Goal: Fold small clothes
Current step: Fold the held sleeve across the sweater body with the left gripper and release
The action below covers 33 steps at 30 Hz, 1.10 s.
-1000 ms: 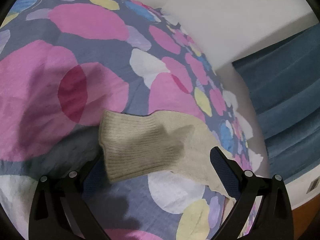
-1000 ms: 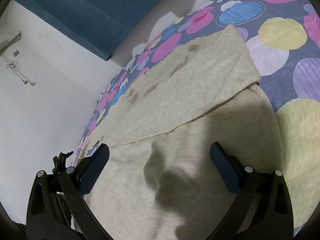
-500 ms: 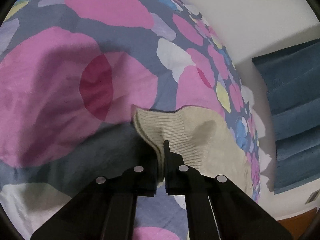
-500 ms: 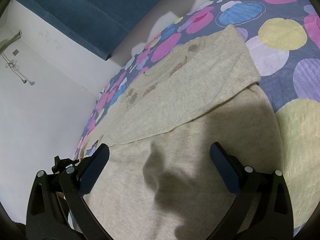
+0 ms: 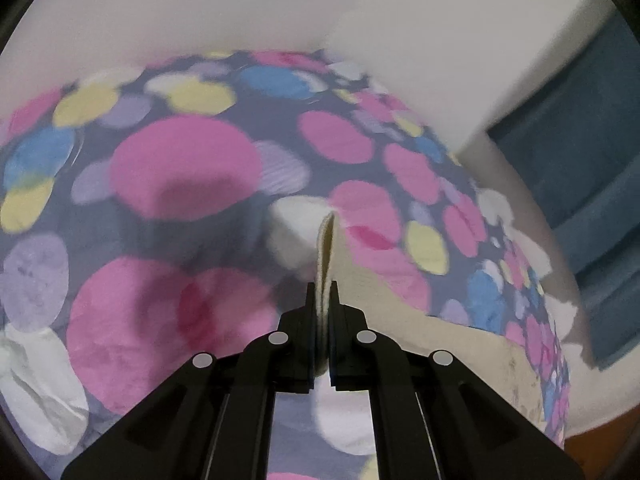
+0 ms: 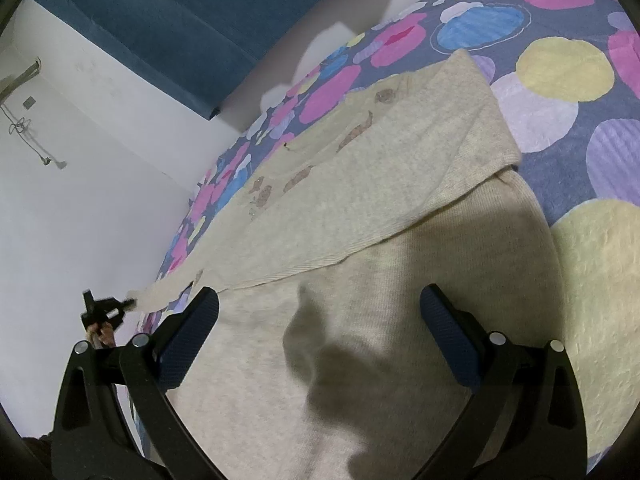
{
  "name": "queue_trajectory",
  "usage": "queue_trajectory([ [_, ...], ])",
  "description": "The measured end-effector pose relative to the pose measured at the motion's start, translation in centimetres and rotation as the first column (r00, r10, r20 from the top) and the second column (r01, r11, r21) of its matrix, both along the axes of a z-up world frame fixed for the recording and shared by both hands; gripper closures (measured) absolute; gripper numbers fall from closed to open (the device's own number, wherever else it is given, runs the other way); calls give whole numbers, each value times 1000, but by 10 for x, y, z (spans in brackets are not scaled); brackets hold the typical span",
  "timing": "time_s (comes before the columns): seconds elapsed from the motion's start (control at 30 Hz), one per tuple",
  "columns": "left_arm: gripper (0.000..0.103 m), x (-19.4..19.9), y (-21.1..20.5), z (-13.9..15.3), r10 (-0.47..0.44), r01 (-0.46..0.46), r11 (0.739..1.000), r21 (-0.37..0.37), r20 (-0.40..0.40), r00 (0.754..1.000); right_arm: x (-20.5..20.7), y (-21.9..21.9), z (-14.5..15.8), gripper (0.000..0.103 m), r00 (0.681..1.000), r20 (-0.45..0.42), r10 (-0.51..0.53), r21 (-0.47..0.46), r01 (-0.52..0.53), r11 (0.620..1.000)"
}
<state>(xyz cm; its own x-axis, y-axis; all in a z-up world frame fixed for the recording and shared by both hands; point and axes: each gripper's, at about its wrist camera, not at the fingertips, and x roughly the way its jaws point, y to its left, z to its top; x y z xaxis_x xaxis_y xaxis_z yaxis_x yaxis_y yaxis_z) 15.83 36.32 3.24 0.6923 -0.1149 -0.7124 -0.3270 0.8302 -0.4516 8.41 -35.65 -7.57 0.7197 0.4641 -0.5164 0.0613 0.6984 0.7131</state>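
Note:
A small beige knit sweater point(image 6: 360, 320) lies on the bed, its near sleeve folded across the body. My left gripper point(image 5: 323, 300) is shut on the ribbed cuff of the other sleeve point(image 5: 326, 252) and holds it lifted off the bedspread, the sleeve trailing down to the right point(image 5: 460, 344). That gripper also shows small at the left of the right wrist view point(image 6: 108, 310), pulling the sleeve end. My right gripper point(image 6: 320, 320) is open and empty, hovering over the sweater's lower body.
The bedspread point(image 5: 180, 168) is grey-blue with pink, yellow, blue and white dots. A white wall point(image 6: 80, 200) runs along the bed's edge. A blue padded headboard point(image 6: 180, 20) stands beyond the bed.
My left gripper closed on the sleeve cuff, then lifted it off the bedspread and tilted up. The right gripper has not moved.

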Motion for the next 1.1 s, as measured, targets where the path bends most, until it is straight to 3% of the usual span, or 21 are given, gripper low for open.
queue_trajectory([
  [0.13, 99, 1, -50, 38, -105, 104, 994, 20, 49, 993, 0, 0, 0, 2, 1000, -1, 0, -2, 0, 1000],
  [0.23, 99, -1, -107, 69, -216, 211, 976, 55, 94, 972, 0, 0, 0, 2, 1000, 0, 1, -4, -1, 1000],
  [0.33, 99, -3, -175, 98, -334, 325, 942, 84, 143, 932, 0, 0, 0, 2, 1000, -1, 1, -4, -1, 1000],
  [0.53, 99, -9, -320, 118, -557, 542, 831, 128, 175, 812, 0, 0, 0, 2, 1000, -3, 1, -7, -1, 1000],
  [0.63, 99, -6, -390, 104, -636, 624, 772, 121, 158, 755, 0, 1, 0, 2, 1000, -5, 2, -12, -2, 1000],
  [0.83, 99, 3, -518, 35, -747, 743, 665, 76, 50, 663, -2, -1, -1, 2, 1000, 11, -1, 14, 0, 1000],
  [1.1, 99, 1, -592, -52, -808, 817, 571, 82, -119, 576, -2, -1, -1, 2, 1000, 11, -1, 16, 1, 1000],
])
